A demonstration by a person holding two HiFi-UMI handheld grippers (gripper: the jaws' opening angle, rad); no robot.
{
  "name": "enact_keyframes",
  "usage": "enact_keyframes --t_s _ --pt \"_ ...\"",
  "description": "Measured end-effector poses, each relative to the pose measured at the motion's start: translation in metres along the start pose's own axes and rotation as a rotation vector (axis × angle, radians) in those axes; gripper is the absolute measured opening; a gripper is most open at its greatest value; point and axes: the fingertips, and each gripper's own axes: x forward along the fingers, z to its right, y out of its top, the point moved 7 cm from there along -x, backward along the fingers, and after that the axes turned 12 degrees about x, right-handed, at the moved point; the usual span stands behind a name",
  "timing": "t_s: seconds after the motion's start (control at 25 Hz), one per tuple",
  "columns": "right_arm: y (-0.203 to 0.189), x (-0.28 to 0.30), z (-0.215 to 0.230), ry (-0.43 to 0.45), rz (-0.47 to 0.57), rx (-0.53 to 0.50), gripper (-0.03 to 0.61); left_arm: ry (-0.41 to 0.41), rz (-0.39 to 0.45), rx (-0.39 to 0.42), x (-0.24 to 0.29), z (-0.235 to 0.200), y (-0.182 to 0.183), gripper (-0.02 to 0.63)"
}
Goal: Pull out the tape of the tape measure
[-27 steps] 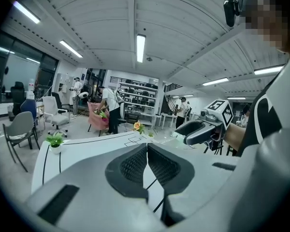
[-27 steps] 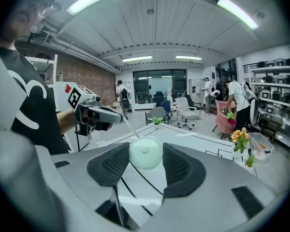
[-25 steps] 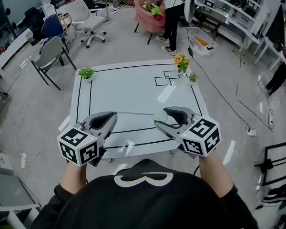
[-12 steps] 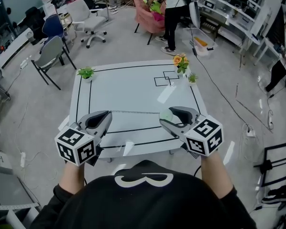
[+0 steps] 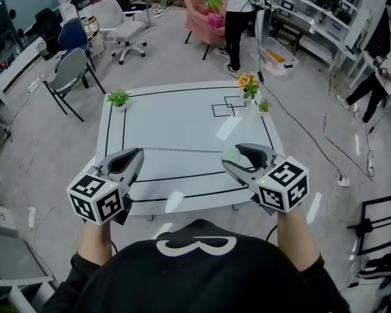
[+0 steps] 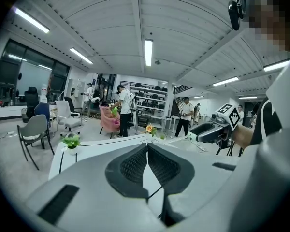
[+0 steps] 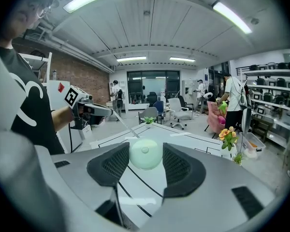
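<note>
Left claw: closing fully, pinching the tape end.
Right claw: standing wide, pads clamping the pale green round tape measure.
Tape: stretching between both claws, running above the surface along its near edge.
Counts: one tape measure, two claws, three small plants sitting at the far corners.
Markings: black square patterns showing on both cubes.
</note>
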Motion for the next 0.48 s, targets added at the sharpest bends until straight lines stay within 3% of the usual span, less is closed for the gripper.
enact_keyframes --t_s 0.48 --pt "0.001 0.004 0.008 -0.024 -0.004 0.005 0.219 0.078 0.0 -0.023 -0.013 -0.026 -0.006 0.013"
